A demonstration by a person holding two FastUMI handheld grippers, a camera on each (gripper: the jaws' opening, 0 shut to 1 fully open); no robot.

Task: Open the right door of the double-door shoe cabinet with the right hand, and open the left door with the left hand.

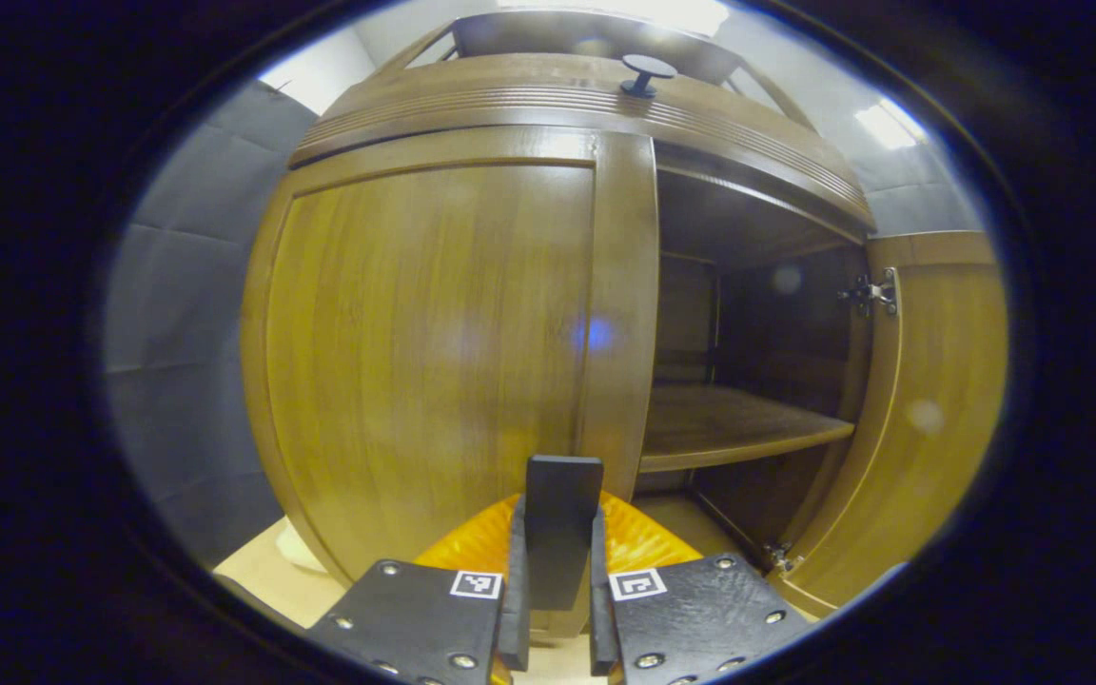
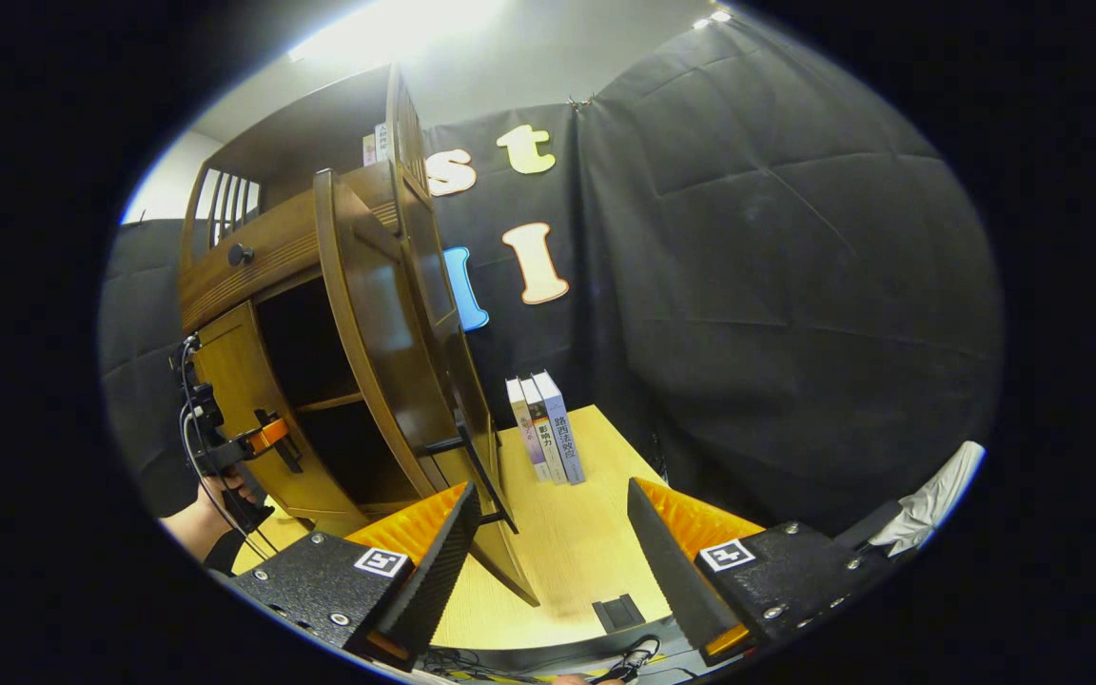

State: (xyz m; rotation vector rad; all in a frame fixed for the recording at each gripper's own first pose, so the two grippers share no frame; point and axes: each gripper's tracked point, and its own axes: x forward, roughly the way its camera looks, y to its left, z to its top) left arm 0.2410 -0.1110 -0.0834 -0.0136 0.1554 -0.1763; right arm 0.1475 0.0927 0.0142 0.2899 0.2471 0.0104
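Note:
The brown wooden shoe cabinet (image 1: 557,105) stands close in front of me in the left gripper view. Its left door (image 1: 424,362) is closed. My left gripper (image 1: 557,514) is shut on that door's dark upright handle (image 1: 562,495), both fingers pressing its sides. The right door (image 1: 929,409) stands swung wide open. In the right gripper view that open door (image 2: 367,314) is seen almost edge-on, its thin handle (image 2: 477,466) just beyond my right gripper (image 2: 553,487), which is open and holds nothing. Farther left, a hand (image 2: 215,499) holds the left gripper (image 2: 267,440) against the left door (image 2: 234,381).
Inside the cabinet a bare wooden shelf (image 1: 729,423) shows behind the open door. A dark knob (image 1: 645,71) sits on the drawer front above. Three books (image 2: 548,428) stand upright on the light wooden table (image 2: 567,552) right of the cabinet. Cables lie at the table's near edge.

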